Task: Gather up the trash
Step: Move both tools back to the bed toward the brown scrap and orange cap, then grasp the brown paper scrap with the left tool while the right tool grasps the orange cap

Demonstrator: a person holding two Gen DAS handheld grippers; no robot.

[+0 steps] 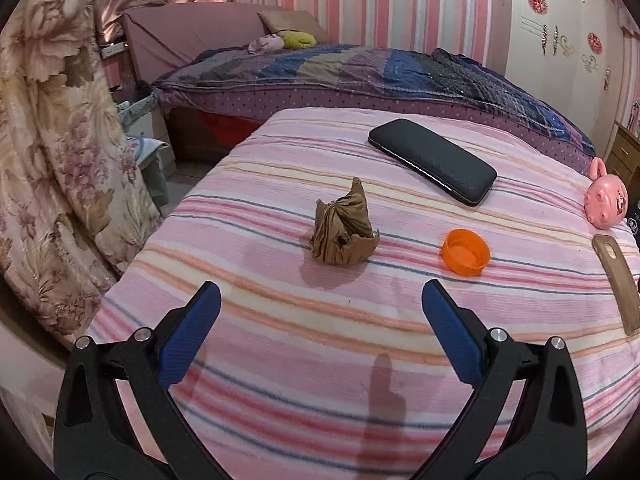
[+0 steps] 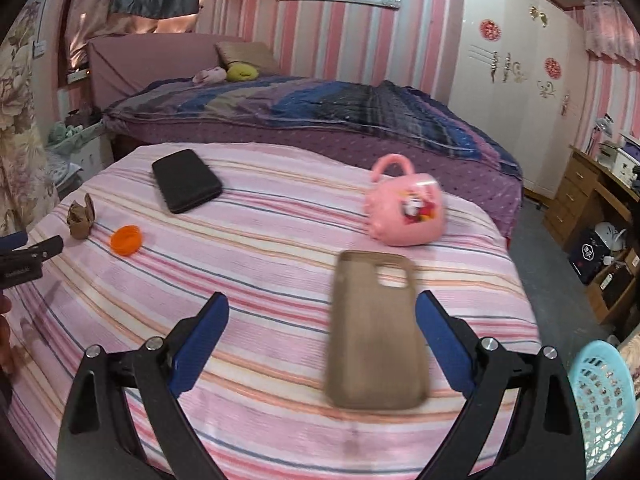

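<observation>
The crumpled brown paper (image 1: 343, 229) stands upright on the striped counter (image 1: 320, 360), straight ahead of the left gripper (image 1: 320, 300), whose jaws are spread and empty, while the right gripper (image 2: 322, 312), equally released, hovers farther off.

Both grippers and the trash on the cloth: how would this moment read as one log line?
left gripper: open, short of paper wad | right gripper: open, over phone case | orange cap: untouched | basket: right of table
</observation>
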